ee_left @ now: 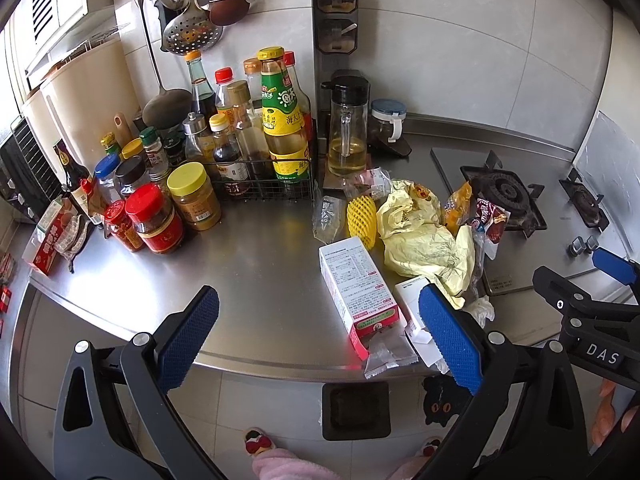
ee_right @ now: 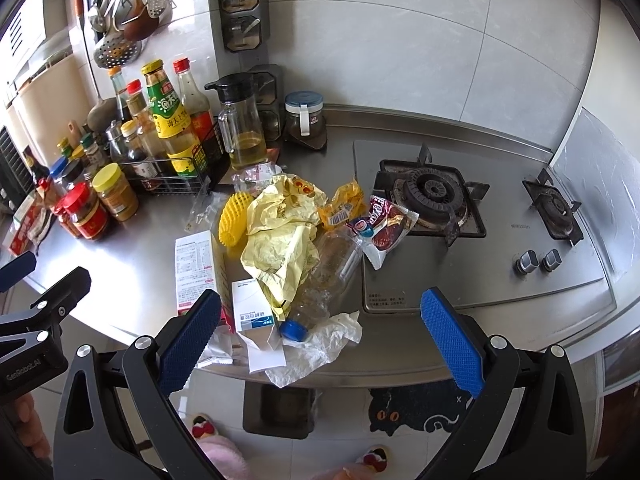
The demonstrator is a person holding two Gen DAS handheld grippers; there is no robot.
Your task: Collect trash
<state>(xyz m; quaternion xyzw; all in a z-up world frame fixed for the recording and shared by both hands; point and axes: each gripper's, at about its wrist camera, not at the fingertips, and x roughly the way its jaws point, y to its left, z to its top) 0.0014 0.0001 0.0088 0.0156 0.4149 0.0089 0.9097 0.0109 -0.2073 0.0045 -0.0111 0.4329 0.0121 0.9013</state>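
Below the desk (ee_right: 400, 360) edge, a black bin (ee_right: 280, 410) waits on the floor. Just above it, the left gripper (ee_left: 318, 342) and right gripper (ee_right: 320, 340) both hang wide open, holding nothing. Trash lies heaped at the front edge between them: a white tissue (ee_right: 320, 344), a crushed bottle (ee_right: 320, 280), two cartons (ee_left: 356, 280) (ee_right: 250, 312). Beyond sit a yellow bag (ee_right: 280, 236), a foam net (ee_right: 234, 216) and snack wrappers (ee_right: 384, 228), beside the stove (ee_right: 436, 196). Condiment jars (ee_left: 152, 216) stand far left. Collecting seems not yet begun; the next move probably calls for closing on the nearest piece and dropping it into the bin.
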